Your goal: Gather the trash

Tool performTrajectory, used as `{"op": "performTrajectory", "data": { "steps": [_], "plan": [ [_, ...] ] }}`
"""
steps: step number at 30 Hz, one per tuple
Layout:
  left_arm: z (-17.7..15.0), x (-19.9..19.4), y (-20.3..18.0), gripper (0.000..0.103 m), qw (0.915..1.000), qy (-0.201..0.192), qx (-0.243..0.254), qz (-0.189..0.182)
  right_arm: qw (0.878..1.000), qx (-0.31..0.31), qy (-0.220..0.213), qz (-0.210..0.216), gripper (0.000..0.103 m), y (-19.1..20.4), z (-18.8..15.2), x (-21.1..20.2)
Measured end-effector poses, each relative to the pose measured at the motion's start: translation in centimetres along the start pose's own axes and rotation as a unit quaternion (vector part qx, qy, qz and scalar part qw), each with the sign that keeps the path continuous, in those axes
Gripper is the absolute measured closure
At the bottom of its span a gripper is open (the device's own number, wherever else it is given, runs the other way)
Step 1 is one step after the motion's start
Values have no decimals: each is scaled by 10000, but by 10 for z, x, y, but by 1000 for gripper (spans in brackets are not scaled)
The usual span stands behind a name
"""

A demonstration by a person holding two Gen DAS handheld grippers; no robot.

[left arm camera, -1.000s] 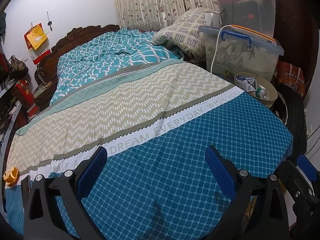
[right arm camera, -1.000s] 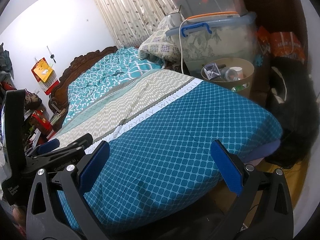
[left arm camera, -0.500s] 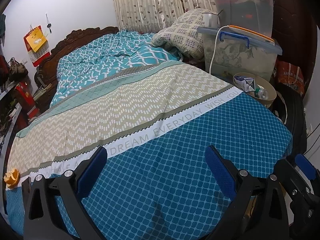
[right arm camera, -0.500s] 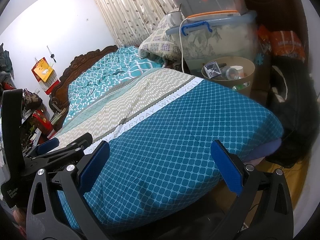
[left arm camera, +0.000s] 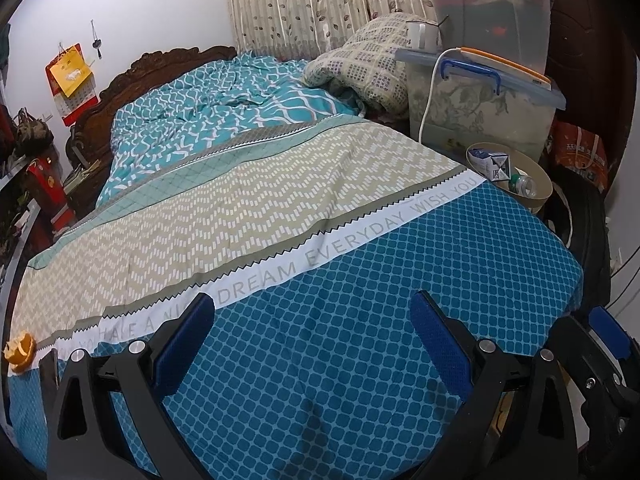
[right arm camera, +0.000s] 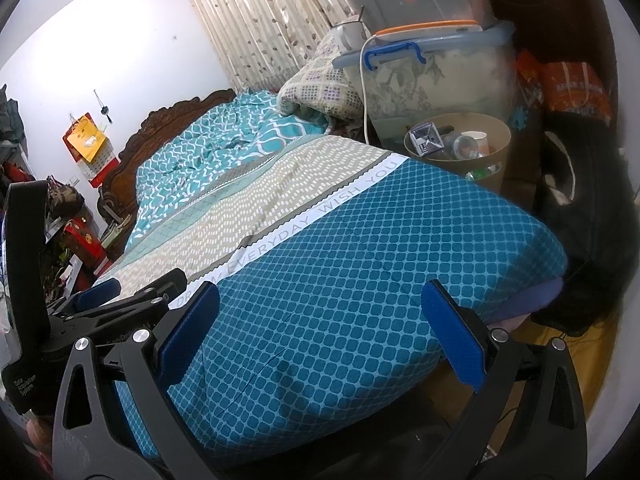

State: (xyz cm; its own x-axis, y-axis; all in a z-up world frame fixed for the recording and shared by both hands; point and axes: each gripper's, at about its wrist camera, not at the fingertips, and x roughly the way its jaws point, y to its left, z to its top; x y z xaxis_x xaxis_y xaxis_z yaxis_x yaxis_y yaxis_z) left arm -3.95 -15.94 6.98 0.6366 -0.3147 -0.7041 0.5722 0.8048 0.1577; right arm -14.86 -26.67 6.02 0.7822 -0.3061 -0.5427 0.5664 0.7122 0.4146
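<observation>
An orange peel lies on the bed at its far left edge, seen only in the left wrist view. A tan trash bin stands beside the bed's right side, holding a small carton, a bottle and a paper cup. My left gripper hovers open over the blue foot of the bed, holding nothing. My right gripper is open and empty too, over the bed's right corner. The left gripper also shows at the left of the right wrist view.
A bed with a teal and beige cover fills both views. Stacked plastic storage boxes and a folded quilt sit behind the bin. A black bag and cluttered shelves flank the bed.
Both views have shifted only slightly; the scene looks a little lower and nearer in the left wrist view. Both grippers stay open and empty.
</observation>
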Motion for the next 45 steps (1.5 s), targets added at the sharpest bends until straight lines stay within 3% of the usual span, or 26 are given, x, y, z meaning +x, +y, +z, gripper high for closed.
{"op": "performTrajectory", "data": {
  "steps": [45],
  "plan": [
    [-9, 0, 1, 9, 10000, -6, 8, 68, 9999, 88, 68, 26, 3, -2, -2, 1]
  ]
}}
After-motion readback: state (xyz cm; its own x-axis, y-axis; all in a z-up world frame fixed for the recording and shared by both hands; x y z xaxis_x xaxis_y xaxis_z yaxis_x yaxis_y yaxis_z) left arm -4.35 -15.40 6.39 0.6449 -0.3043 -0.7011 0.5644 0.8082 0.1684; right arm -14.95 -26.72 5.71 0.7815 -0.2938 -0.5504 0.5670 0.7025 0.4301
